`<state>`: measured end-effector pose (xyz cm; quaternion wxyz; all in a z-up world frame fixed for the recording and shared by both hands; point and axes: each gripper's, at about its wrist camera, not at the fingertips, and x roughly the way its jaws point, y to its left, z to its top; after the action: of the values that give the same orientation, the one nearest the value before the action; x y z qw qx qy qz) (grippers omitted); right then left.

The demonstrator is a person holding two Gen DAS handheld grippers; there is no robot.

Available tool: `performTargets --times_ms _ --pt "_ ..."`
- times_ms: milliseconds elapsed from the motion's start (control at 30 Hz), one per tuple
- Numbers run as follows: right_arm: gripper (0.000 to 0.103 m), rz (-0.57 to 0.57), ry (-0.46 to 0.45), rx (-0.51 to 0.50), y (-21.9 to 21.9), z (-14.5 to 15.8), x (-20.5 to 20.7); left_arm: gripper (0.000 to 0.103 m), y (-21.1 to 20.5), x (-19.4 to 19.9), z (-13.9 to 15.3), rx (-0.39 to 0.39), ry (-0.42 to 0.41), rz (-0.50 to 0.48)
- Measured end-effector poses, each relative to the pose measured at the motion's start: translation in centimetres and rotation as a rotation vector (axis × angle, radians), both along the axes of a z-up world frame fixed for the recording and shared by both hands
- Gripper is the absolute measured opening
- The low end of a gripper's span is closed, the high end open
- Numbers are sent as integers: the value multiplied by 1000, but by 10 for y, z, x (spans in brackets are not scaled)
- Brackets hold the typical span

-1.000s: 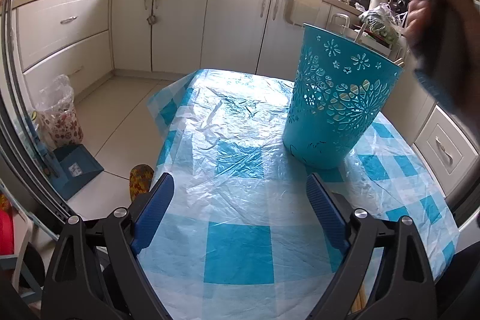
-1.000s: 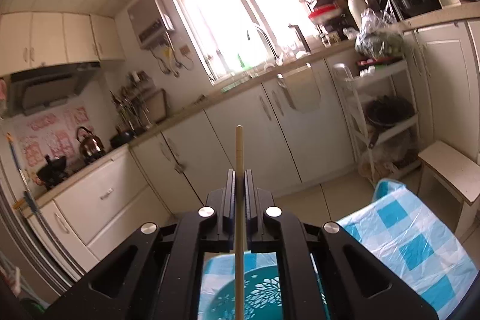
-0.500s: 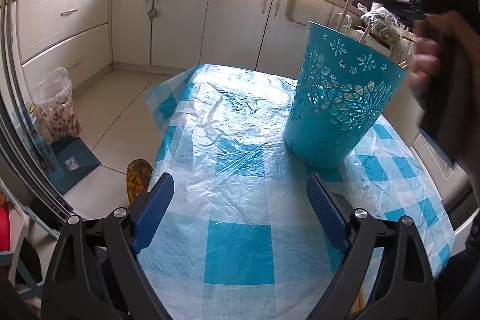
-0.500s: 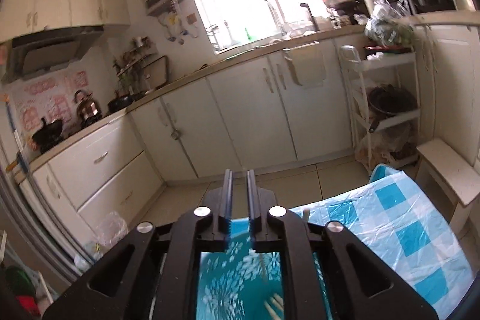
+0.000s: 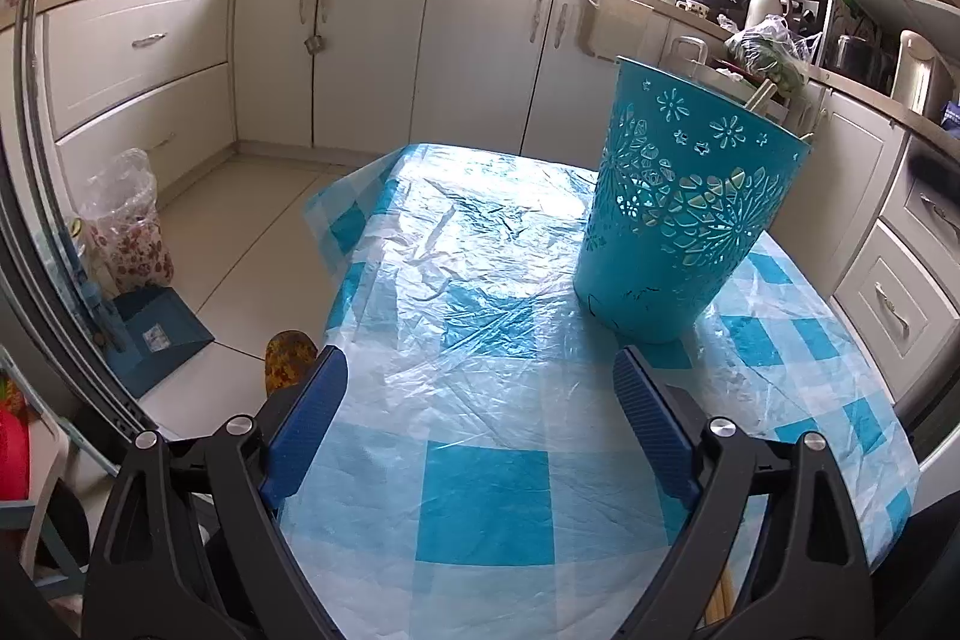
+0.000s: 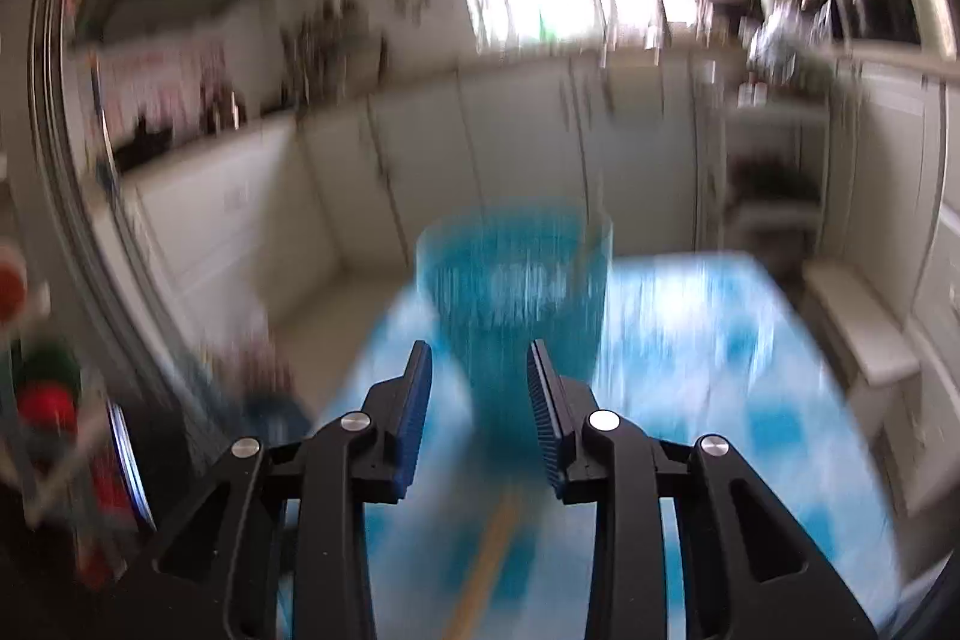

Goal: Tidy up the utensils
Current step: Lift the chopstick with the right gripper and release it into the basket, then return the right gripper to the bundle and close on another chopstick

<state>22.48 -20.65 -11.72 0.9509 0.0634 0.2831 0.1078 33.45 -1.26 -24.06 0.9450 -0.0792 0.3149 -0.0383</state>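
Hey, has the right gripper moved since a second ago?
Yes. The right gripper has pulled back and dropped: the teal basket, right under it before, now stands ahead of its opening, empty jaws, and the window sits higher in view.

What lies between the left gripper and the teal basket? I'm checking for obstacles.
Nothing stands there: the left wrist view shows only crinkled checked tablecloth between the open left gripper and the teal basket.

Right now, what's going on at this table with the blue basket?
A person with a gripper in each hand is sorting utensils. The teal basket stands on the checked tablecloth with chopsticks poking above its rim. The left gripper is wide open and empty. The right gripper holds nothing, its jaws opening; a blurred stick lies below it.
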Motion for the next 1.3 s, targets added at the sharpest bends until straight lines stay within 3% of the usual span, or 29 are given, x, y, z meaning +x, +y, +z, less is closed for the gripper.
performTargets --times_ms 100,233,600,867,1067,1300 --pt "22 -4 179 3 0 -55 -1 86 -1 -3 0 10 -7 8" --pt "19 -30 283 0 -3 -85 15 86 -4 -6 1 28 -16 7" --pt "17 -34 354 -77 14 -112 39 87 -6 -5 -1 31 -9 0" --pt "16 24 344 -151 27 -115 38 87 -8 -6 -2 41 -9 -7" --pt "8 35 369 -189 9 -109 32 87 -20 -8 0 88 -14 -55" --pt "8 -18 373 -87 -36 -111 21 87 -55 -7 -6 151 90 -175"
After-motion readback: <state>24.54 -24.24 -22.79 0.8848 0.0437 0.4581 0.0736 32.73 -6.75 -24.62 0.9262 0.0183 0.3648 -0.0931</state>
